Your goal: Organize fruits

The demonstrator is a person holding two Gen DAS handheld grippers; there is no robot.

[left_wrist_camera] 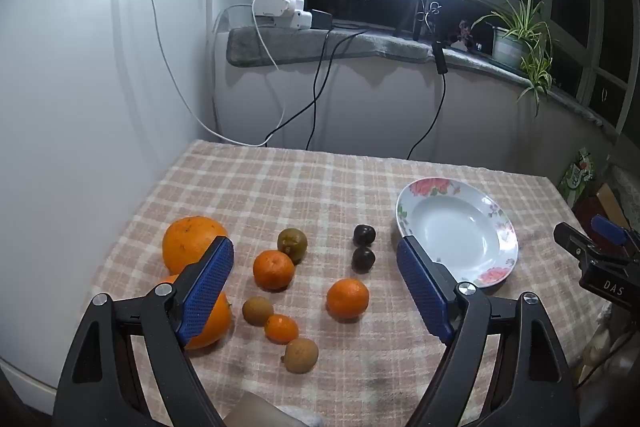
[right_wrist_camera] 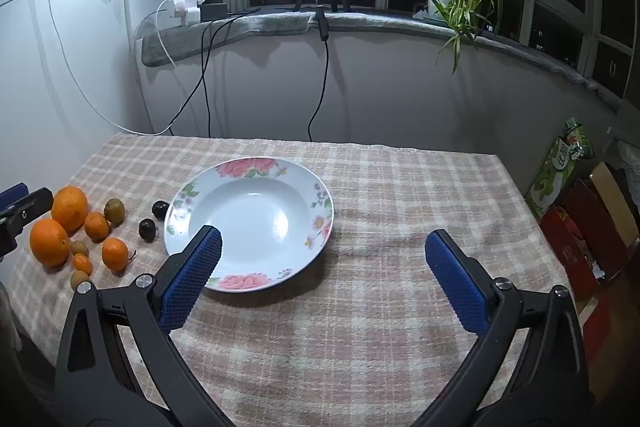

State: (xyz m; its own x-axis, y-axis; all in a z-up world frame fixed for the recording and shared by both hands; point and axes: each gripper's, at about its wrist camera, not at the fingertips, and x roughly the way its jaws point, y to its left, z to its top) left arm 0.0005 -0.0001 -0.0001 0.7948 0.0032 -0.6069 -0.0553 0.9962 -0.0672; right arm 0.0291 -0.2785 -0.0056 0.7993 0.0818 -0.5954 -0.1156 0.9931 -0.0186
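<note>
While plate [right_wrist_camera: 320, 187] sits bare, nothing's sorted yet | fruits [left_wrist_camera: 276, 269] all loose on cloth [right_wrist_camera: 380, 307] left of plate, approx 10 pcs to move | L gripper [left_wrist_camera: 316, 285] wide apart, holding nothing, above fruits | R gripper [right_wrist_camera: 322, 279] wide apart, holding nothing, near plate

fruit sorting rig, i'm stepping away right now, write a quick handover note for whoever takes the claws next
Left claw: open, empty, hovering over the fruit group.
Right claw: open, empty, over the near side of the plate.
Fruit: all loose on the checked cloth, left of the plate. Two big oranges, three mandarins, a greenish citrus, two dark plums, three small brown fruits.
Done: nothing moved; the plate holds nothing.
Left: every fruit. Probably start with the mandarin between the left claw's pads.
</note>
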